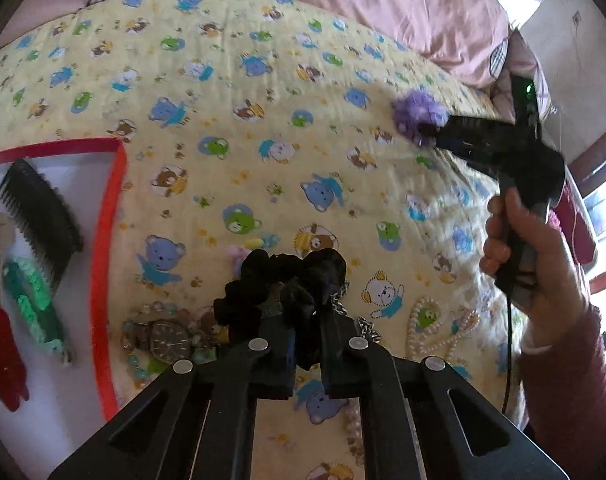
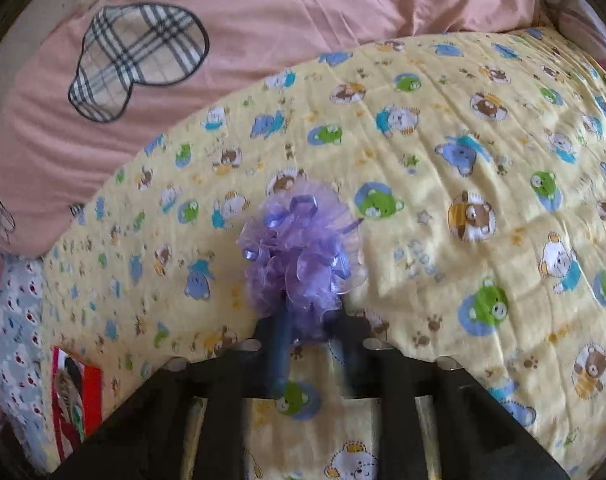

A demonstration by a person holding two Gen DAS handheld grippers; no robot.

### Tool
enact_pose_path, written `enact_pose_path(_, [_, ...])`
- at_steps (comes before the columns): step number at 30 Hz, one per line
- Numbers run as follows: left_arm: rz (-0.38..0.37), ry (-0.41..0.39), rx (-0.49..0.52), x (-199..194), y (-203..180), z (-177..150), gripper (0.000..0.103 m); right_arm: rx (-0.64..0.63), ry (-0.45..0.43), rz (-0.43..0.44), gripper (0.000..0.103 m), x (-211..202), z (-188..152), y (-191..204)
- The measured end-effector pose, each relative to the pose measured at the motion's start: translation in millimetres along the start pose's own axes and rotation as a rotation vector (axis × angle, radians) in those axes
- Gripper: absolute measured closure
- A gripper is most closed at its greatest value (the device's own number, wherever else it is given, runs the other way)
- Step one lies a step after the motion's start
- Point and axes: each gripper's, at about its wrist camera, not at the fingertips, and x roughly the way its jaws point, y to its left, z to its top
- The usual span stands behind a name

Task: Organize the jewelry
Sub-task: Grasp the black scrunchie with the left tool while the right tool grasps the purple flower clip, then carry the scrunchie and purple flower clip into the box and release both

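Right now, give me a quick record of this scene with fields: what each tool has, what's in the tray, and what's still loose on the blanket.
left tool: shut on the black scrunchie
right tool: shut on the purple organza bow
surface: yellow bear-print blanket on pink bedding
red-rimmed tray: black comb, green hair clip, red item
loose on blanket: wristwatch, pearl necklace, silver chain
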Motion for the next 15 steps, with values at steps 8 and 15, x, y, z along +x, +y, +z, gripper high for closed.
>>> enact_pose_path(8, [-0.05,-0.063,-0.05,-41.6,16.5,-15.1,0.096,-0.015,-0.016,0.071,0.091,-48.8,-46.2,16.4])
enact_pose_path(15, [-0.068,-0.098,-0.081,-80.1,27.5,-43.7,0.096,-0.028,0.017,0.188,0.091,-89.8,-105.4,42.6])
